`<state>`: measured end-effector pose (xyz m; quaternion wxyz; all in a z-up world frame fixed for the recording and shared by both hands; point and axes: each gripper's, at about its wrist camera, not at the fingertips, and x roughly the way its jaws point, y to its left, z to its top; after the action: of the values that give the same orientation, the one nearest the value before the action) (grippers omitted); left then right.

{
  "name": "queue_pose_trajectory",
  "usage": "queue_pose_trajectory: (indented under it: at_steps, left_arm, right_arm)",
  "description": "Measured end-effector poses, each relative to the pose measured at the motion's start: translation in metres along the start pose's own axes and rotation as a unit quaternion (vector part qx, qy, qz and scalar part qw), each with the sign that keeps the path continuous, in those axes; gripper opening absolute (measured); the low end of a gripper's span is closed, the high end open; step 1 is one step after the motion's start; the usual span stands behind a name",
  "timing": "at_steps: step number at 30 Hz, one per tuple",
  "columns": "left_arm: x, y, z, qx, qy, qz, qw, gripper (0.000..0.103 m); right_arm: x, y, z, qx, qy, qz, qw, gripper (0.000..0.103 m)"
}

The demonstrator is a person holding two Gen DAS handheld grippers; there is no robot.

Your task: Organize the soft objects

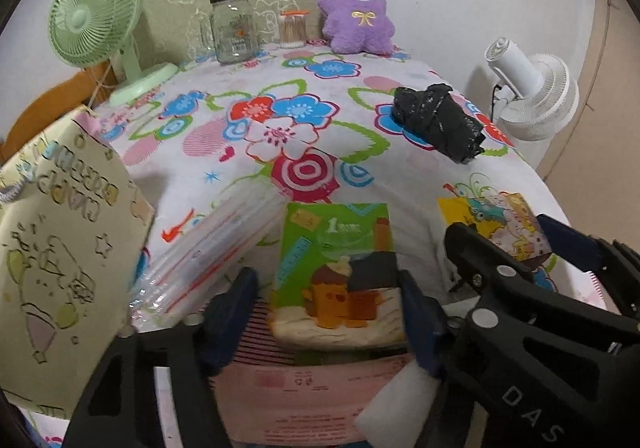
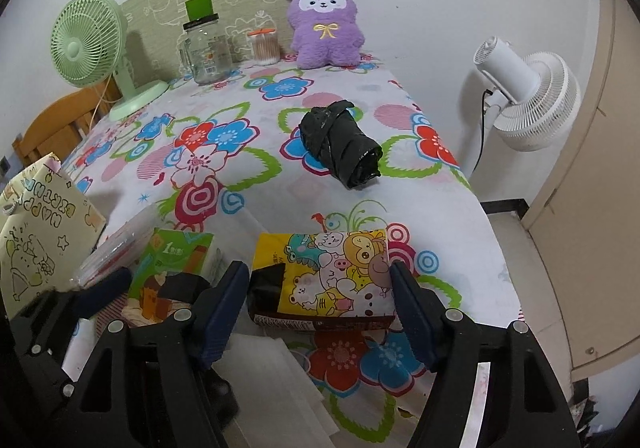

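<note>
A green tissue pack (image 1: 336,272) lies on the flowered cloth (image 1: 248,152) between the fingers of my left gripper (image 1: 328,312). The right pad touches its edge, while a narrow gap shows at the left pad, so it stands open. My right gripper (image 2: 320,304) is shut on a yellow cartoon tissue pack (image 2: 328,280), with both pads against its sides. A purple plush toy (image 2: 326,28) sits upright at the far wall. A black rolled bundle (image 2: 340,142) lies mid-table to the right.
A yellow gift bag (image 1: 60,268) stands at the left beside clear zip bags (image 1: 208,252). Green desk fan (image 1: 96,20), glass jar (image 1: 234,32) and cotton-swab tub (image 1: 294,28) line the back. A white standing fan (image 2: 520,96) is off the table's right edge.
</note>
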<state>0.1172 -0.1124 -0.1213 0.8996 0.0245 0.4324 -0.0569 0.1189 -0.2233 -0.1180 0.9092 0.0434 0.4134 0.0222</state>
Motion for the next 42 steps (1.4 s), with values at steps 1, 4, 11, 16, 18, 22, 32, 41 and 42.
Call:
queue_pose_trajectory:
  at_steps: [1, 4, 11, 16, 18, 22, 32, 41, 42]
  left_arm:
    - [0.0, -0.001, 0.0, 0.001, 0.0, -0.001, 1.0, 0.065]
    - [-0.001, -0.003, -0.001, 0.005, -0.003, -0.006, 1.0, 0.059]
    - [-0.004, -0.005, -0.002, 0.008, -0.004, -0.005, 0.9999, 0.053]
    - [-0.009, -0.004, -0.002, 0.011, -0.009, -0.008, 0.9999, 0.051]
    - [-0.012, -0.004, -0.001, 0.011, -0.012, -0.012, 0.9998, 0.051]
    - [-0.022, -0.004, 0.002, 0.012, -0.021, -0.017, 0.9996, 0.051]
    - [-0.054, -0.002, 0.011, 0.017, -0.051, -0.022, 0.9983, 0.051]
    - [-0.087, 0.0, 0.015, 0.025, -0.076, -0.023, 0.9965, 0.051]
    - [-0.09, 0.001, 0.016, 0.026, -0.079, -0.023, 0.9963, 0.051]
  right_arm:
    - [0.0, 0.0, 0.0, 0.001, 0.002, 0.003, 1.0, 0.075]
    - [0.002, 0.001, -0.001, 0.008, 0.002, 0.005, 1.0, 0.077]
    - [0.006, 0.006, -0.001, 0.009, 0.004, 0.009, 1.0, 0.079]
    - [0.004, 0.009, 0.0, 0.008, 0.009, 0.007, 1.0, 0.073]
    - [0.002, 0.009, 0.0, 0.011, 0.008, 0.008, 1.0, 0.072]
    - [-0.01, 0.01, 0.001, 0.016, -0.005, 0.004, 1.0, 0.072]
    - [-0.049, 0.013, 0.009, 0.02, -0.043, -0.002, 0.999, 0.072]
    - [-0.082, 0.02, 0.013, 0.019, -0.075, -0.004, 0.997, 0.072]
    - [-0.086, 0.02, 0.013, 0.02, -0.078, -0.004, 0.997, 0.072]
